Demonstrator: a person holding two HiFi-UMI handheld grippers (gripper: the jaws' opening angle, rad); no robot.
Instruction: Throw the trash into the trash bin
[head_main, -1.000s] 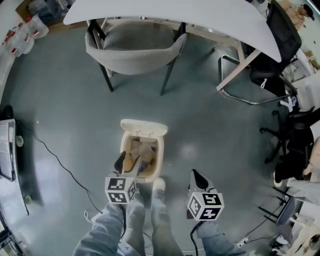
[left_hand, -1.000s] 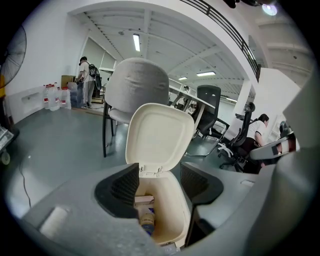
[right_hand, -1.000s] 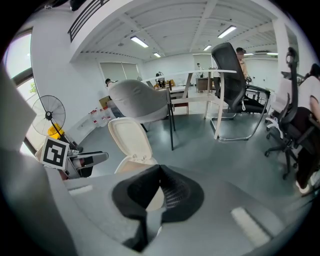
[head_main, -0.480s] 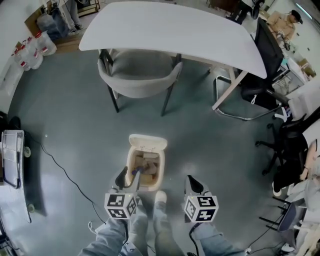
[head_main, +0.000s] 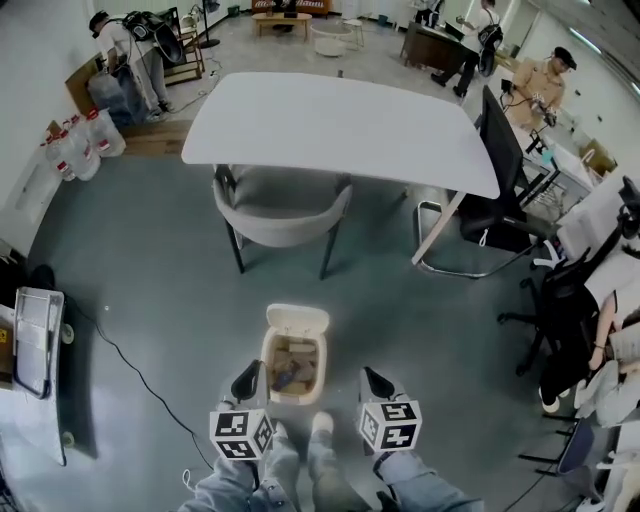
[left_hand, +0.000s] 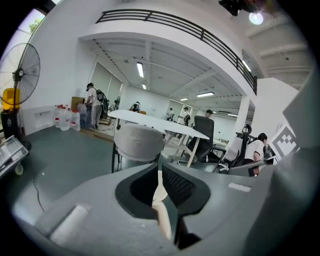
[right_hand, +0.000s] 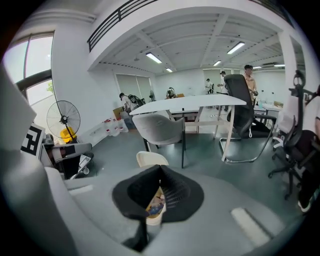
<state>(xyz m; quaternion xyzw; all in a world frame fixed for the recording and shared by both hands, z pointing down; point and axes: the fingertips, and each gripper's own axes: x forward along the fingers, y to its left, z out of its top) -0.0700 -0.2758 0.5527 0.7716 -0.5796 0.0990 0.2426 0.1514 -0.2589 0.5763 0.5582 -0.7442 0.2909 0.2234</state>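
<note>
Low in the middle of the head view, the lidded trash bin (head_main: 296, 399) stands open on the floor (head_main: 150, 290), the trash (head_main: 288, 374) lying inside it. Just left of it, the left tool (head_main: 246, 380) has just been closing, its jaws almost together with nothing between; just right, the right tool (head_main: 376, 383) is closed, empty.

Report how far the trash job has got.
Done: trash lies inside the open trash bin. In hand: nothing; the left gripper, whose jaws have just been closing, has nothing between them, and the right gripper is shut and empty. Left: no other trash shows nearby; perhaps only the raised lid to close.
</note>
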